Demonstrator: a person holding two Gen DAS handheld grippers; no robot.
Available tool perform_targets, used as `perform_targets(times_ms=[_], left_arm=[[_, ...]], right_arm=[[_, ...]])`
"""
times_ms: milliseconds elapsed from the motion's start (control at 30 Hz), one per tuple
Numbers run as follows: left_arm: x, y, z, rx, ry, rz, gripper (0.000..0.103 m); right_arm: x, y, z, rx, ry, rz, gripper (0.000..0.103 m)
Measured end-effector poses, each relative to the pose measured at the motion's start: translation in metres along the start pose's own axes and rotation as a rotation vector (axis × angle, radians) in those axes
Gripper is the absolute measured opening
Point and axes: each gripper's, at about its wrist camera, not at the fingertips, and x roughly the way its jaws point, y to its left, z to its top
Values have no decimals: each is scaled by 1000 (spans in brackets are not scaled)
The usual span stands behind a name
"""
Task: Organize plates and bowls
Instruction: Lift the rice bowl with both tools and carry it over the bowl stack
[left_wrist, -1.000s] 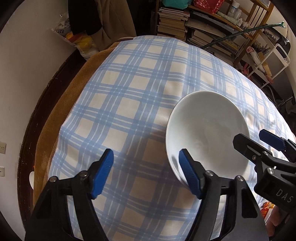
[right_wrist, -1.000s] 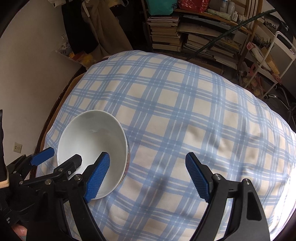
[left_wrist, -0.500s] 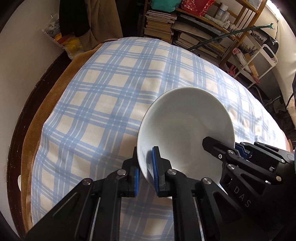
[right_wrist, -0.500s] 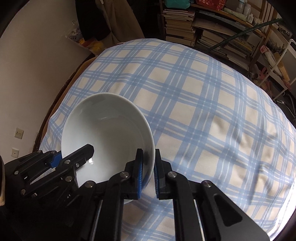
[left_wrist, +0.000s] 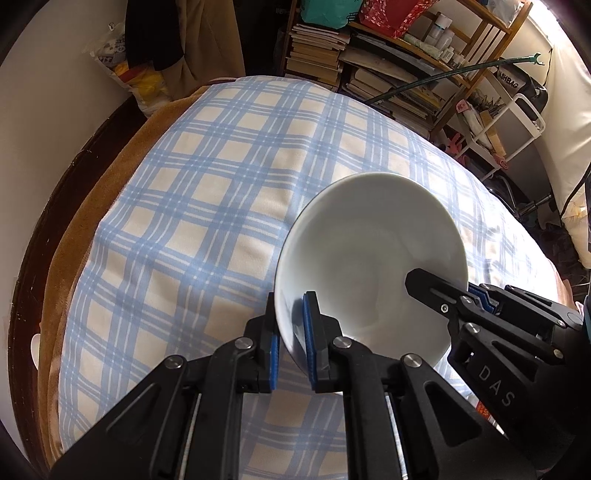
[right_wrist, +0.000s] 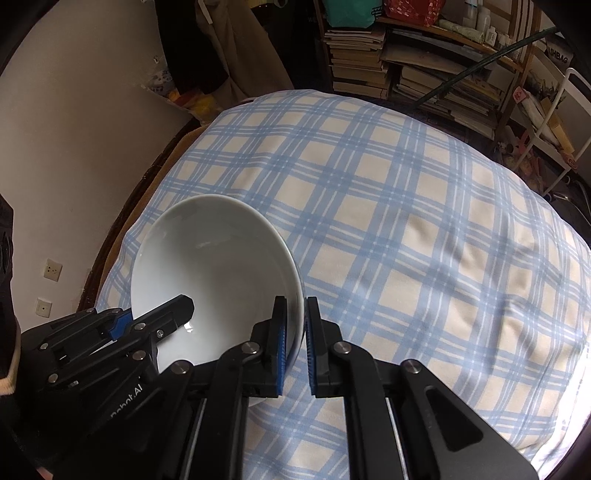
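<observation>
- Both grippers had closed since the earlier pictures: one second before, their blue pads stood wide apart on either side of the bowl's edge, and now each pair pinched the rim.
- The left gripper (left_wrist: 290, 345) held the white bowl (left_wrist: 369, 258) at about 7 o'clock of the rim in its own view, one pad inside the wall and one outside.
- The right gripper (right_wrist: 295, 345) held the same bowl at about 5 o'clock of the rim in its own view, again with the wall between the pads.
- The two grips sat on opposite sides of the rim, so the bowl hung between the hands, and neither hand was clearly nearer to its middle.
- The bowl was tilted, its far rim toward 12 o'clock and higher than the gripped part; I think it was already off the checked cloth (left_wrist: 207, 206), but its base was hidden, so this is not certain.
- The bowl had no long axis, being round; what mattered for the next move was the line between the two grips, which should stay level.
- No plate or second bowl showed, so where the bowl should go could not be told.
- The shelves with books (right_wrist: 354, 55) stood beyond the cloth at 12 o'clock.
</observation>
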Motion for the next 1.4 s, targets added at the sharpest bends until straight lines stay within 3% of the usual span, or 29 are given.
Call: perform_targets(times_ms=[633,867,1133,1400], left_arm=[[-62,-85,-37,95,-37,-33,12],[-75,-119,-66,138,-39,-41,12],[-77,-143,-109,116,-9,-91,13],[-80,-167,-138,154,10,-86,13]], right_arm=[[-93,-50,-49,59,-95,-21,10],[-119,-75,-80,81,-110,-25,11],[-140,-97,-124,98,-119,-37,11],[-151,-113,-158,110,-111,-31,11]])
